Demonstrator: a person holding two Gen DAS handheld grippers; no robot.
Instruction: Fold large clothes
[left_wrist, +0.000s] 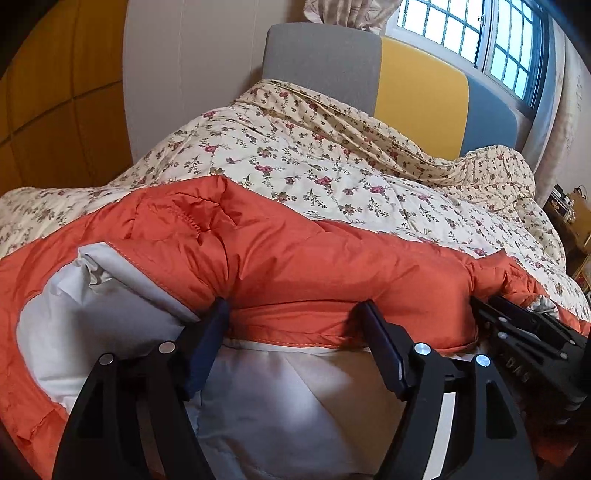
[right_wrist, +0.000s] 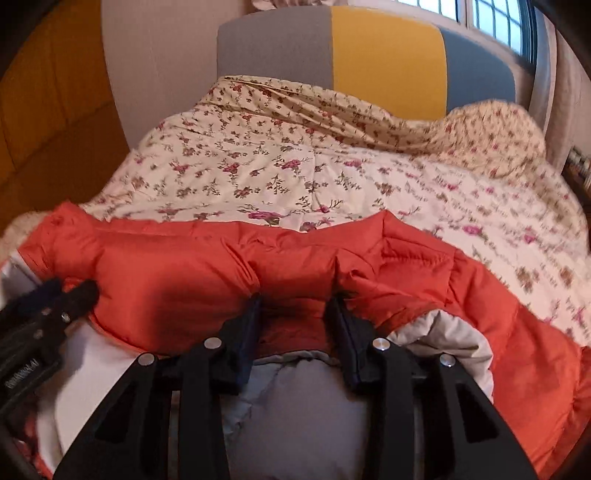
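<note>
both grippers pinch the folded edge of the puffy orange quilted jacket (left_wrist: 295, 258) on the floral bed quilt (left_wrist: 314, 166): left gripper (left_wrist: 295, 325) wide, right gripper (right_wrist: 295, 314) narrower. mid-fold, i judge. next, carry the edge across evenly.

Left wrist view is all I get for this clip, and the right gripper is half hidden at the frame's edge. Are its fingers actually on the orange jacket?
Observer: Yes. The right wrist view shows the right gripper pinching a bunched fold of the orange jacket between its fingers.
Operator: What lies just to its right?
Observer: A flap of grey lining turned outward, with orange shell beyond it.
Operator: Does the left gripper show there?
Observer: Only the blurred tips of the left gripper, at the left edge against the jacket.
</note>
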